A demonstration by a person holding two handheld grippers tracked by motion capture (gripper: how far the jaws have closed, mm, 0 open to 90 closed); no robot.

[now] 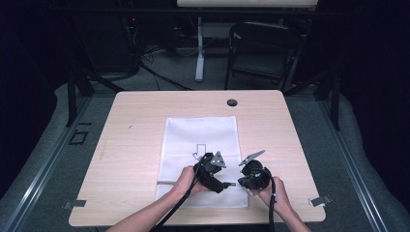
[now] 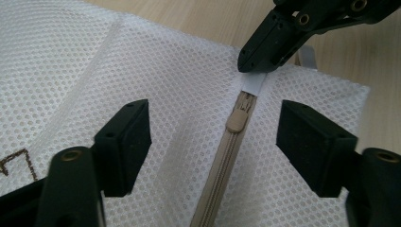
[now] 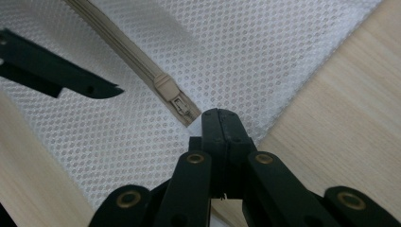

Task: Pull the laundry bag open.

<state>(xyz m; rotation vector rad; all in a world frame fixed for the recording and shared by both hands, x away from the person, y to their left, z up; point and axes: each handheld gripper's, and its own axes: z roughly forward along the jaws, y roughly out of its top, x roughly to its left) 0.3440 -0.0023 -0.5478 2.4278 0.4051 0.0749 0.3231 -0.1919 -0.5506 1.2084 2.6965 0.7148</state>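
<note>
White mesh fabric, a flat rectangular zip-up laundry bag [image 1: 200, 145], lies spread on the pale wooden tabletop [image 1: 130, 145], its near edge close to the person's side. We see nothing bulging inside it; the mesh lies flat, and whether anything is in it we cannot tell. A thin brown outline is stitched on its upper face [image 2: 19, 163].

A beige zipper [image 2: 222, 165] runs along the bag's near edge. Its beige slider [image 2: 236, 120] sits close to the end of the track, with a small white fabric tab [image 2: 250, 85] just beyond it.

Right claw [image 3: 220, 118]: jaws pressed fully together, pinching that white tab at the zipper's end, at the bag's corner near the bare wood. In the left gripper view we see its black tip [image 2: 265, 52] come down on the tab.

Left claw [image 2: 213, 142]: jaws apart, one on either side of the zipper track, slider between them and a little ahead. The pads touch neither the slider nor the track; mesh shows in the gap on both sides. It holds nothing.

From the high view, both hands [image 1: 186, 181] come in from the bottom edge, the two claws close together over the bag's near right part.
</note>
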